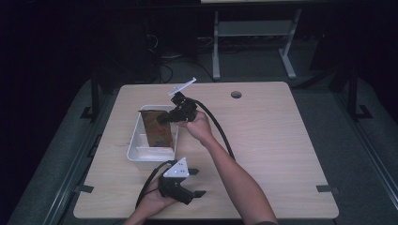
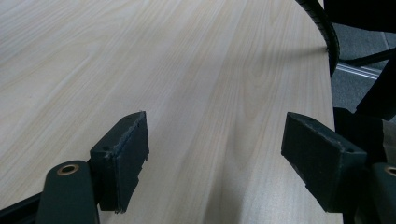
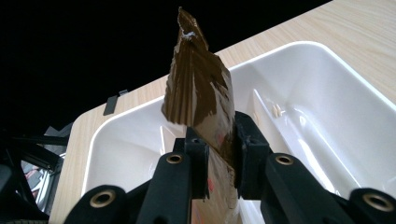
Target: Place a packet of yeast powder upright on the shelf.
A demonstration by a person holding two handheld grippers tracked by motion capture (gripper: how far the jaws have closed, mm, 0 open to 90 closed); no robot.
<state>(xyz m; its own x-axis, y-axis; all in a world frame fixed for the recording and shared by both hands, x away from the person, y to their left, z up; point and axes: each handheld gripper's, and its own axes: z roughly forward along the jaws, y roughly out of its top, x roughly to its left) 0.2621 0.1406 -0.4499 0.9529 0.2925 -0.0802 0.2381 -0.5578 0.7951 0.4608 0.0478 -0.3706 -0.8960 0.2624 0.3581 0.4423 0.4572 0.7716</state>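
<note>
On the pale counter (image 1: 263, 136), the right gripper (image 3: 219, 154) is clamping a cardboard piece (image 3: 201, 93) over the white bin (image 3: 327, 93) beneath its fingers. Next it likely needs lowering and releasing; the left gripper (image 2: 215, 158) is idling with fingers wide apart, empty.

Lab/test rig: bare wood table (image 1: 263, 140), dark surround, metal frame (image 1: 253, 33).

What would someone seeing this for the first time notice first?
Probably the brown cardboard piece, standing upright over the white bin at the table's left middle, pinched between the jaws of the right gripper. Next, the left gripper near the table's front edge, jaws wide open over bare wood.
</note>
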